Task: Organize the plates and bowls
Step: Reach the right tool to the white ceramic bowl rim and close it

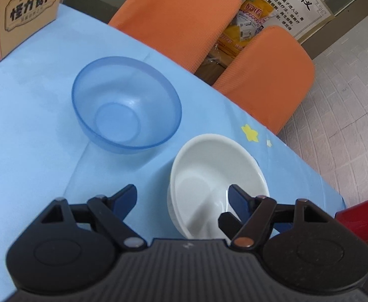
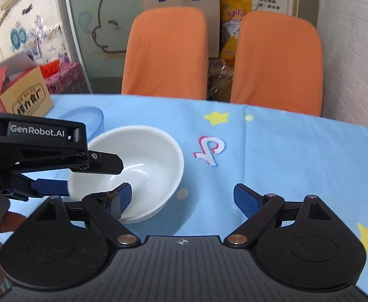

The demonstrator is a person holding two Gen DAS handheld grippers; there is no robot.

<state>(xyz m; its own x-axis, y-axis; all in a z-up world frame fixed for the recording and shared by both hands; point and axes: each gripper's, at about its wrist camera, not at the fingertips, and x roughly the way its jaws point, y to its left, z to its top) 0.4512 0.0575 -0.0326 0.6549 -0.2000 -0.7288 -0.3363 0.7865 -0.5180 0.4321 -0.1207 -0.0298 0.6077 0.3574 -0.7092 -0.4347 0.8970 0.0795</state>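
Both claws at the white bowl

L gripper (image 1: 182, 198) jaws apart, straddling near rim of white bowl (image 1: 209, 166), one finger inside, one outside; pads don't look to be pressing it. R gripper (image 2: 182, 197) wide open, holding nothing, its left finger (image 2: 123, 197) in front of the bowl. Blue bowl (image 1: 126, 100) just behind, upright on blue tablecloth (image 1: 32, 138). Cardboard box (image 1: 20, 12) further back, orange chairs (image 2: 166, 50) past table edge
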